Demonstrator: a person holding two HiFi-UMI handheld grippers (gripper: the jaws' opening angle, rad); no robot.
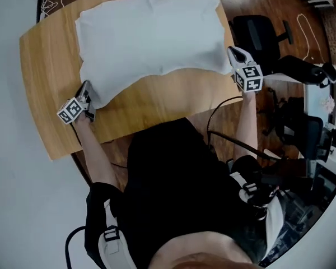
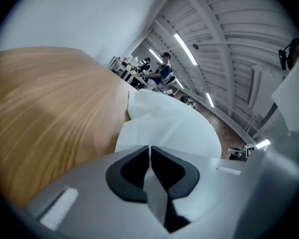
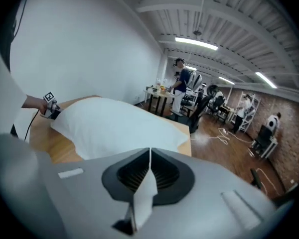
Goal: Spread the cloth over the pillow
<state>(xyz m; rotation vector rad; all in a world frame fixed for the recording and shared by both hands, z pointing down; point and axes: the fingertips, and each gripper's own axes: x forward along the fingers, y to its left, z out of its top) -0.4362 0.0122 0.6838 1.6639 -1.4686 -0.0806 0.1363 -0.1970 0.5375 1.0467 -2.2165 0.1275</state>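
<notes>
Indoors, white cloth (image 1: 151,32) covers a wooden table (image 1: 45,83).

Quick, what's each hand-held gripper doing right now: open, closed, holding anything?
Left hand-held gripper: closed, pinching a near corner of the white cloth.
Right hand-held gripper: closed, pinching the white cloth's other near corner.

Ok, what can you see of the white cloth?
The cloth is white, thin and soft-looking, with a few creases. It lies spread and puffed up on the wooden table, hiding whatever is under it. Its near edge runs wavy. The left gripper pinches its near left corner, and the right gripper pinches its near right corner.
</notes>
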